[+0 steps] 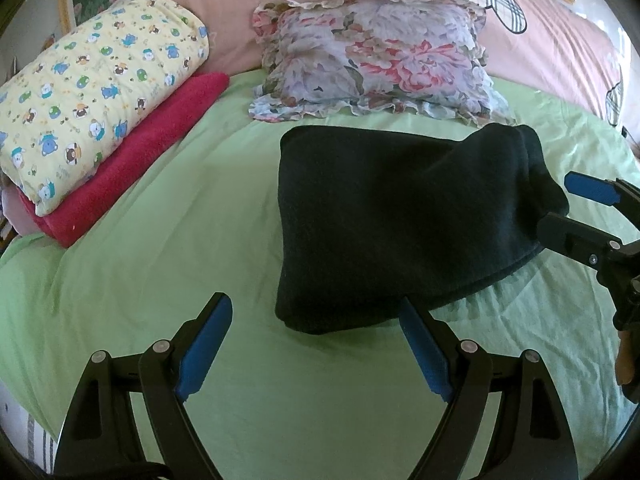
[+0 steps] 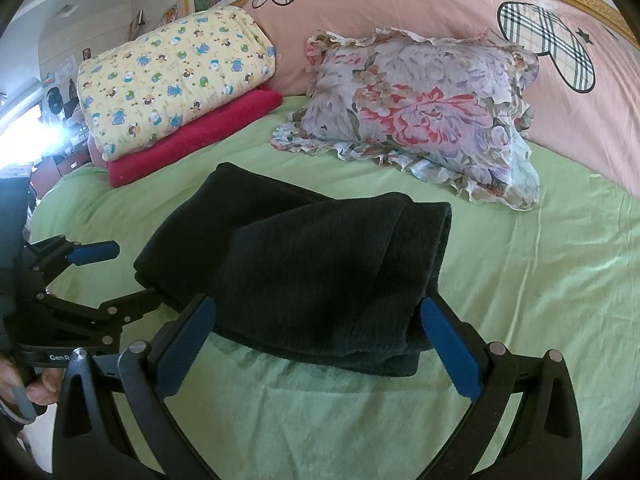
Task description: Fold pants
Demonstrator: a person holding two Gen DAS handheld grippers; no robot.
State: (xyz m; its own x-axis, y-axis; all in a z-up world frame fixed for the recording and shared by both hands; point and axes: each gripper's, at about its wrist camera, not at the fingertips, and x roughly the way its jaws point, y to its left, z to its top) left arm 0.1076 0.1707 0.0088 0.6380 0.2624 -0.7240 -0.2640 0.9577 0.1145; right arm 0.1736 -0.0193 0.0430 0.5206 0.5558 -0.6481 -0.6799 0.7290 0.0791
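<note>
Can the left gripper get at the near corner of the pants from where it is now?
Probably yes. The left gripper is open, with only bare green sheet between its fingers and the near corner of the folded pants. The right gripper sits at the other side, apart.

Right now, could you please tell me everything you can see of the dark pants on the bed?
The pants are a dark, nearly black, soft knit-looking fabric, folded into a thick, roughly rectangular bundle of several layers. They lie flat on the green sheet, in front of the floral pillow and apart from it. Both open grippers sit at the near edge: the left gripper at one corner, the right gripper straddling the other end. Whether their pads touch the cloth is unclear.
</note>
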